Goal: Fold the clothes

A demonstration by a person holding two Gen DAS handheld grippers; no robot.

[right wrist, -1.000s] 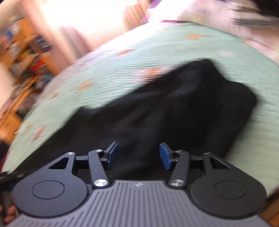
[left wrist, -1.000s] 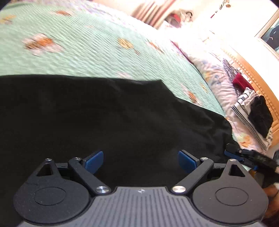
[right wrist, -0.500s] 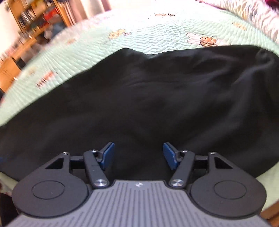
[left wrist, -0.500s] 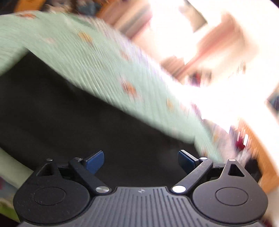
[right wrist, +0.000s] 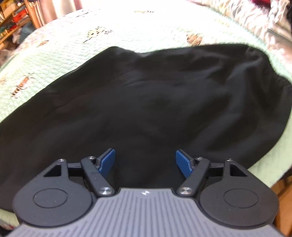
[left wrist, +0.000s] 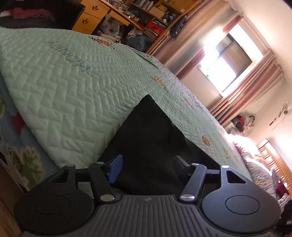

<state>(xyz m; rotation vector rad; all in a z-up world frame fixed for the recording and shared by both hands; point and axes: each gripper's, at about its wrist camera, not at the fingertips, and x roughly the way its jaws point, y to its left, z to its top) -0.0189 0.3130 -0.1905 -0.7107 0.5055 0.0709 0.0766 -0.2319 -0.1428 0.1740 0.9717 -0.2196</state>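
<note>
A bed [left wrist: 76, 94] covered by a pale green quilt [right wrist: 54, 52] with small insect prints fills most of both views. A black garment [right wrist: 146, 102] is spread flat on the quilt, near the bed's front edge; in the left wrist view only one pointed corner of the garment [left wrist: 149, 131] is seen, close to the quilt's edge. Wooden shelves [left wrist: 146, 16] crowded with items are seen beyond the bed, and a bright window [left wrist: 228, 63] framed by pink curtains [left wrist: 255, 87] is seen to the right of them.

The right gripper [right wrist: 146, 162] is held low over the near part of the garment. Its jaws are spread and opening; fabric lies beneath the gap, but no pad is seen pressing on it. The left gripper [left wrist: 147, 167] is held at the garment's corner, rolled to one side. Its jaws are closing, with black fabric between them; contact of the blue pads [left wrist: 115, 169] with the fabric is not shown.
</note>
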